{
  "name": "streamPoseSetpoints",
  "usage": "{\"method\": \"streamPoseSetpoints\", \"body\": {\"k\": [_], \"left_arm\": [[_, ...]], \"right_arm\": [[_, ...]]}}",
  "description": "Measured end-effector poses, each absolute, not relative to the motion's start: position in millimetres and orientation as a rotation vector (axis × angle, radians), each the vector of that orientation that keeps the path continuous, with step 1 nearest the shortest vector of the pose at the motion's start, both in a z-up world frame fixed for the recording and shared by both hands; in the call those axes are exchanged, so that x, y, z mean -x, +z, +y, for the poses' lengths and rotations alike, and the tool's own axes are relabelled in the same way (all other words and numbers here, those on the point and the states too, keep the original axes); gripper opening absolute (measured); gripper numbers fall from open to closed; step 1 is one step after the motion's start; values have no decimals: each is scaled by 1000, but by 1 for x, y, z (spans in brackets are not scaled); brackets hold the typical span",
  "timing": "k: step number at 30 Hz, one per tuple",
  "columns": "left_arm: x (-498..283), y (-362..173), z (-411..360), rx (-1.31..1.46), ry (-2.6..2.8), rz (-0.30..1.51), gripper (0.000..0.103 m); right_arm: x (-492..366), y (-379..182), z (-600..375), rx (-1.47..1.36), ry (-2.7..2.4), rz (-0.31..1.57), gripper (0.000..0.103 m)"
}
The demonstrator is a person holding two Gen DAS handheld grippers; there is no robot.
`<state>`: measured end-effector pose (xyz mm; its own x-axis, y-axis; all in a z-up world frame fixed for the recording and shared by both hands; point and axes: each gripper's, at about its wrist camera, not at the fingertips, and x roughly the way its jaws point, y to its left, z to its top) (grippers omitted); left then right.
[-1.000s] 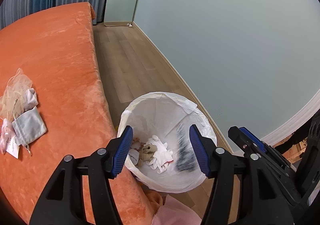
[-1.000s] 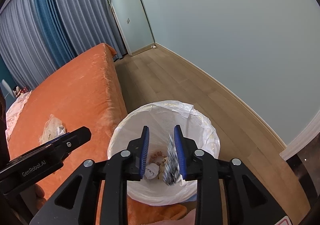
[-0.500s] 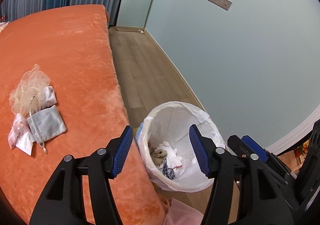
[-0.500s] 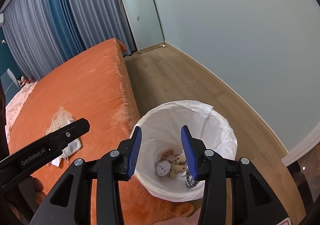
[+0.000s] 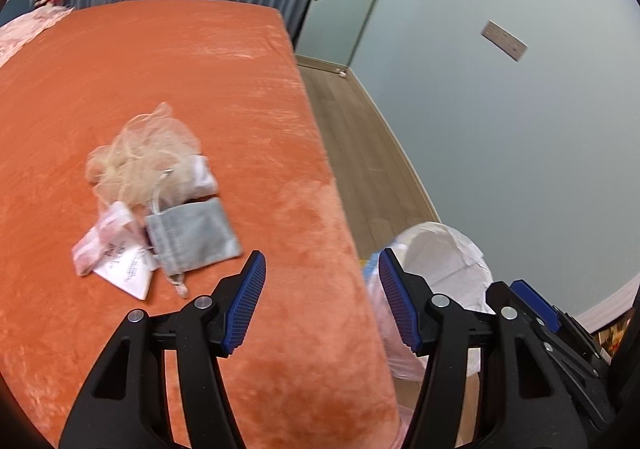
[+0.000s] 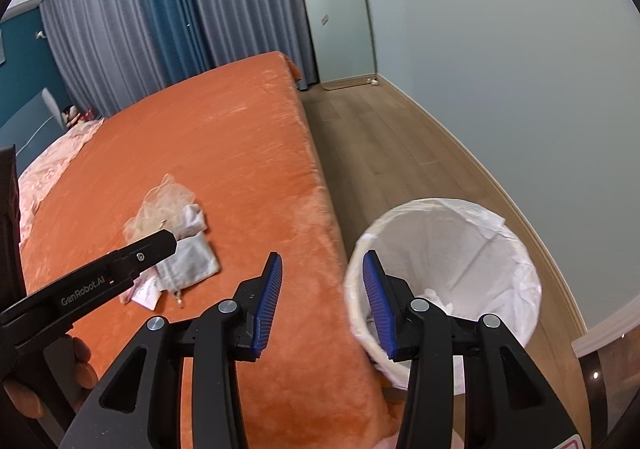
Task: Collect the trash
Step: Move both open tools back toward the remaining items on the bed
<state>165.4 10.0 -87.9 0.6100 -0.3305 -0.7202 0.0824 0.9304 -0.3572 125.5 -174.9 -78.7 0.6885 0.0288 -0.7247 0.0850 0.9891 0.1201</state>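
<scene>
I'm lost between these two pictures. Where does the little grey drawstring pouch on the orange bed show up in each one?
Left wrist view: the grey pouch lies left of centre, just beyond the open left gripper.
Right wrist view: the grey pouch sits at middle left, partly hidden behind the other gripper's black finger.
Shared landmark: the white-lined trash bin, on the floor right of the bed.

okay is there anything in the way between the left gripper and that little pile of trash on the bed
Nothing visible blocks it. The left gripper is open and empty above bare orange bedspread, with the gray pouch, the white paper tag and the mesh bag lying ahead and to its left.
</scene>
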Motion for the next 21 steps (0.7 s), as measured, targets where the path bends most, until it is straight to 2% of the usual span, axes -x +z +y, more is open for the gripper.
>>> {"method": "streamPoseSetpoints", "body": {"k": [3,15,21], "left_arm": [[-168,-94,40,322,-188,884,61],[-178,-142,148,329,-16,936,64],[-191,-171,176,277,15,983,64]], "right_arm": [[-133,-81,-152,-128,-7,820,50],[-172,-124,-55,-71,119,915,50],[-196,-154,-12,-37,167,962,50]]}}
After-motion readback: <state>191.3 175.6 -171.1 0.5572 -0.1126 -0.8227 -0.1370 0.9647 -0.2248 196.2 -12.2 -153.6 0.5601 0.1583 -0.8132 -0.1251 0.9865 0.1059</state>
